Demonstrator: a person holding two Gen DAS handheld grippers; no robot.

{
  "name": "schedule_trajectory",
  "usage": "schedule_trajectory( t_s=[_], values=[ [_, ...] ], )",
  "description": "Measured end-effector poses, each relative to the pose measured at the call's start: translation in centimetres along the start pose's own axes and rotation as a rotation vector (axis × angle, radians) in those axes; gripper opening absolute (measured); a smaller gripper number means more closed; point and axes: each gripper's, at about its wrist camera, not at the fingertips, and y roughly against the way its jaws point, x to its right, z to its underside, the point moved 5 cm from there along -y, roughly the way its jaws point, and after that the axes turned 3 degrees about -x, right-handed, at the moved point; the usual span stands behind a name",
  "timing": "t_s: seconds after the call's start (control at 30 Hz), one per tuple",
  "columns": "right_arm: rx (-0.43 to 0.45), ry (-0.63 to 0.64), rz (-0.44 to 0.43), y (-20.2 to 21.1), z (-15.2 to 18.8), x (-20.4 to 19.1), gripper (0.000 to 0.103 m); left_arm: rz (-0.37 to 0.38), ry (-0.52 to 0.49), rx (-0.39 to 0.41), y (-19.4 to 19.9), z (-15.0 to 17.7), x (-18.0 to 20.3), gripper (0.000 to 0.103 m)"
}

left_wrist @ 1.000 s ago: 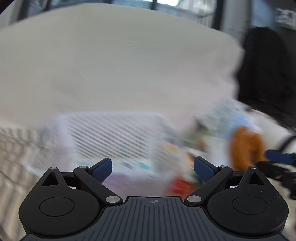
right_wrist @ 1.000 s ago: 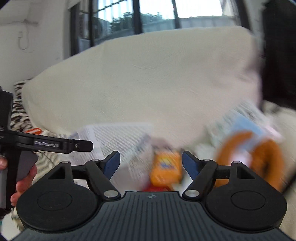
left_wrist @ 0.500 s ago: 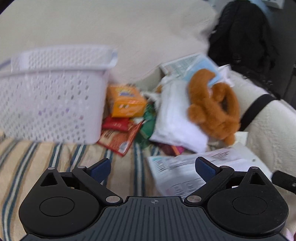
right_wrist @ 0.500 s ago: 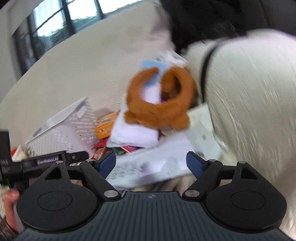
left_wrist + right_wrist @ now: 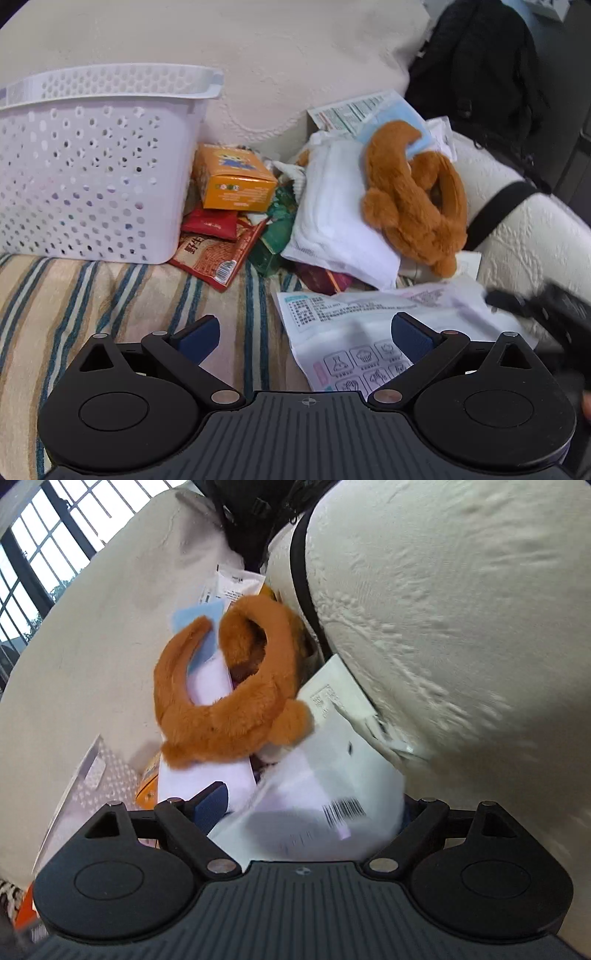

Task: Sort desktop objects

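A pile of objects lies on a striped sofa seat: an orange box (image 5: 234,177), red snack packets (image 5: 214,251), a white folded cloth (image 5: 332,218), a brown plush toy (image 5: 413,195) and a white printed plastic pack (image 5: 354,325). A white perforated basket (image 5: 92,162) stands to the left of the pile. My left gripper (image 5: 306,336) is open and empty above the seat, in front of the pile. My right gripper (image 5: 314,805) is open with the white printed pack (image 5: 317,794) lying between its fingers; the plush toy (image 5: 229,701) is just beyond.
A cream-covered sofa back (image 5: 258,66) rises behind the pile and a cream armrest (image 5: 443,609) with a black strap stands on the right. A black bag (image 5: 480,66) rests at the back right. The right gripper's body (image 5: 546,306) shows at the left view's right edge.
Both grippers have swung down toward the seat. The right gripper moved in low until the white pack lies between its fingers. The left view steadied in front of the pile.
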Motion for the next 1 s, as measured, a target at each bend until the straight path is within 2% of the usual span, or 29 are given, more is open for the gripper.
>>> schedule_trajectory(
  t_s=[0.07, 0.1, 0.23, 0.37, 0.5, 0.7, 0.8, 0.87, 0.9, 0.97, 1.0],
  values=[
    [-0.010, 0.023, 0.032, -1.2, 0.1, -0.2, 0.068, 0.005, -0.013, 0.000, 0.1, 0.2, 0.2, 0.103],
    [0.008, 0.035, 0.043, -1.2, 0.2, -0.2, 0.054, 0.011, -0.014, -0.001, 0.1, 0.2, 0.3, 0.103],
    [0.055, 0.092, -0.030, 0.4, 1.3, -0.7, 0.039, 0.032, 0.004, -0.018, -0.2, 0.4, 0.4, 0.103],
    [0.055, 0.141, -0.088, 2.5, 2.8, -1.3, 0.037, 0.008, 0.072, -0.022, -0.4, 0.1, -1.0, 0.103],
    [0.037, 0.196, -0.058, 3.3, 4.6, -1.0, 0.037, -0.009, 0.134, -0.052, -0.7, -0.3, -2.4, 0.103],
    [0.044, 0.243, -0.016, 2.8, 4.7, -1.4, 0.038, -0.029, 0.175, -0.097, -0.9, -0.7, -4.2, 0.103],
    [0.047, 0.248, -0.013, 2.7, 4.7, -1.5, 0.039, -0.001, 0.226, -0.134, -1.2, -0.9, -5.5, 0.103],
    [0.050, 0.254, -0.007, 2.6, 4.8, -1.6, 0.040, 0.068, 0.278, -0.182, -1.9, -0.8, -6.1, 0.103],
    [0.053, 0.258, -0.005, 2.6, 4.8, -1.6, 0.044, 0.107, 0.302, -0.199, -2.1, -0.7, -6.2, 0.102],
    [0.055, 0.263, -0.002, 2.6, 4.9, -1.6, 0.046, 0.135, 0.307, -0.197, -2.3, -0.7, -5.9, 0.099],
    [0.055, 0.262, -0.005, 2.6, 4.9, -1.6, 0.047, 0.157, 0.299, -0.204, -2.4, -0.6, -5.5, 0.094]
  ],
)
